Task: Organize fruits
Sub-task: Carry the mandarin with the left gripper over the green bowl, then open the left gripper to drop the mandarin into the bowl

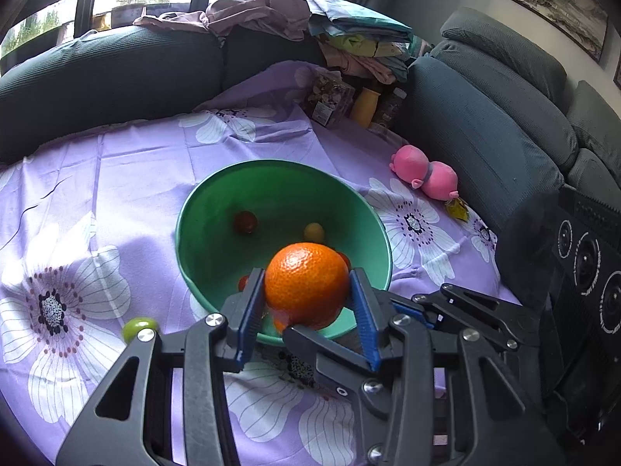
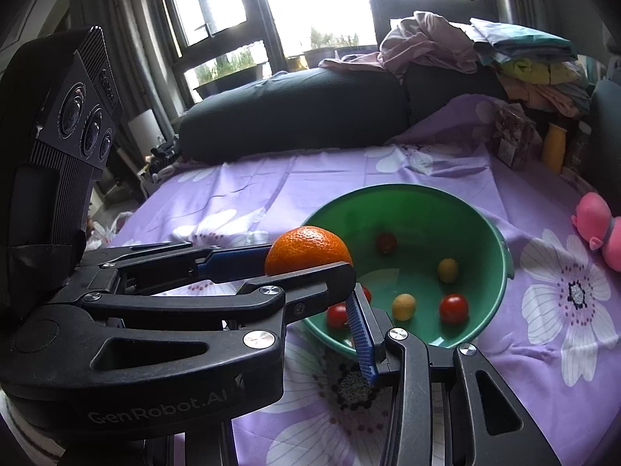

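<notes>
You are carrying the orange (image 1: 306, 285) over the near rim of the green bowl (image 1: 202, 202) at centre frame, the left gripper (image 1: 307, 303) gripping it between its blue fingers (image 1: 248, 310). Your right gripper (image 2: 351, 310) is crossing just beside it, tilted downward; whether its fingers are holding anything I cannot tell. Next, you likely need to lower and release among the small tomatoes (image 2: 453, 308).

Orange fruit (image 1: 306, 287), green bowl (image 1: 217, 202), purple flowered cloth (image 1: 128, 163).
</notes>
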Available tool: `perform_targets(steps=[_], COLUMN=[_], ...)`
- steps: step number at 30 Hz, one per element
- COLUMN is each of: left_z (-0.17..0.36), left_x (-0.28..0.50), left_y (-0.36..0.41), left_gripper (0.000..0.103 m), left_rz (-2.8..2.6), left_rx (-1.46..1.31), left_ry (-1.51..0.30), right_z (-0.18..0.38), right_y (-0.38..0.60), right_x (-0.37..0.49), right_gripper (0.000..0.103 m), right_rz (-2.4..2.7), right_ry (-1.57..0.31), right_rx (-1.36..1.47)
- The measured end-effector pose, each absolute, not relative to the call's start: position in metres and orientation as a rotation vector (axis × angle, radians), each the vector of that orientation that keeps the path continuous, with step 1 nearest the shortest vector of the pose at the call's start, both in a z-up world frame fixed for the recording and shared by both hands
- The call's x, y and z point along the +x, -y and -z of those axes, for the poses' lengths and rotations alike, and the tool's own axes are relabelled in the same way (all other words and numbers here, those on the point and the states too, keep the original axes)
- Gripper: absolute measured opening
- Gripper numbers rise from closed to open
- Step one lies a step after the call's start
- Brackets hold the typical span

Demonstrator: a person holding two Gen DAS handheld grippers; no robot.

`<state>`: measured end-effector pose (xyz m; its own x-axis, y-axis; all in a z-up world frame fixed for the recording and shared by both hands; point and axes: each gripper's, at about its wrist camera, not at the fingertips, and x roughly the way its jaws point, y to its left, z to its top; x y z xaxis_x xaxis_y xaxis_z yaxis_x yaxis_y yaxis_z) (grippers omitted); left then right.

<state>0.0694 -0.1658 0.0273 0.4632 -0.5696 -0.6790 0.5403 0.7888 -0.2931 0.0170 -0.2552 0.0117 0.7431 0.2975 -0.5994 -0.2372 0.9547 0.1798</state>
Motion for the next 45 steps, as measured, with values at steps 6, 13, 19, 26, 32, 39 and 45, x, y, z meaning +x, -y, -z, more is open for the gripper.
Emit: perform_targets(steps=[6,13,19,26,32,39,45], left_z=[-0.014,0.006,0.017,0.021,0.016,0.001,-0.016], left_x=[0.082,0.1,0.107,0.11,0.105,0.088,0.068], left_y=[0.179,0.184,0.185,0.185,0.184,0.172,0.157], left_gripper=[0.043,0.044,0.044,0.044,0.066,0.081,0.092], left_rz=[0.687,0.685,0.682,0.678,0.646,0.592,0.511], left_rx=[-0.048,-0.074,-0.091,-0.099,-0.067,0.005,0.071], left_ry=[-0.888,-0.952,-0.984,-1.003,-0.982,-0.907,-0.812], right_z=[-0.002,0.013,0.022,0.026,0.023,0.015,0.005], right_y=[0.269,0.276,0.278,0.279,0.28,0.279,0.274], right_x=[0.029,0.046,0.055,0.058,0.054,0.038,0.022], right_gripper=[0.042,0.042,0.042,0.042,0.042,0.042,0.042], right_rz=[-0.277,-0.274,-0.262,-0.247,-0.228,-0.195,-0.218], right_ry=[-0.704,-0.768,-0.809,-0.829,-0.816,-0.784,-0.755], right_rx=[0.106,0.127,0.13,0.131,0.125,0.091,0.091])
